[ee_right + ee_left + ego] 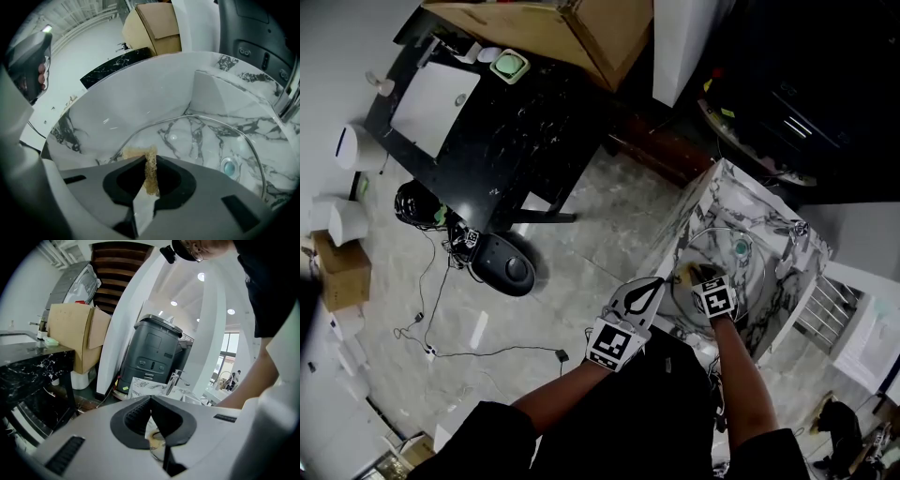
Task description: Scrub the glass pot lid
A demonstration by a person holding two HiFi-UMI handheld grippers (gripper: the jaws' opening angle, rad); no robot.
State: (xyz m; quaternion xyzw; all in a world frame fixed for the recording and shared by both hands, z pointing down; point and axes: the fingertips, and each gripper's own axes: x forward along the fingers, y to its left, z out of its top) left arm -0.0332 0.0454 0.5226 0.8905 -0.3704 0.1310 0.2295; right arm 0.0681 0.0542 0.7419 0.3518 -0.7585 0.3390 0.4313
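Observation:
The clear glass pot lid (197, 120) lies tilted in the marble sink (140, 101), its rim arcing across the basin. My right gripper (150, 163) is shut on a tan scrub sponge (150, 176), which presses on the lid's near edge. A round teal piece (228, 166) shows through the glass; lid knob or drain, I cannot tell which. In the head view the lid (733, 272) fills the sink (787, 234), with the right gripper (698, 275) over it. The left gripper (657, 284) sits at the lid's left edge. Its jaws (151, 401) meet, and no glass shows between them.
A chrome faucet (175, 378) stands at the sink's back. Behind it is a dark grey machine (154, 352). A black marble table (487, 122) with a cardboard box (562, 28) stands to the left. Cables and a black round device (508, 267) lie on the floor.

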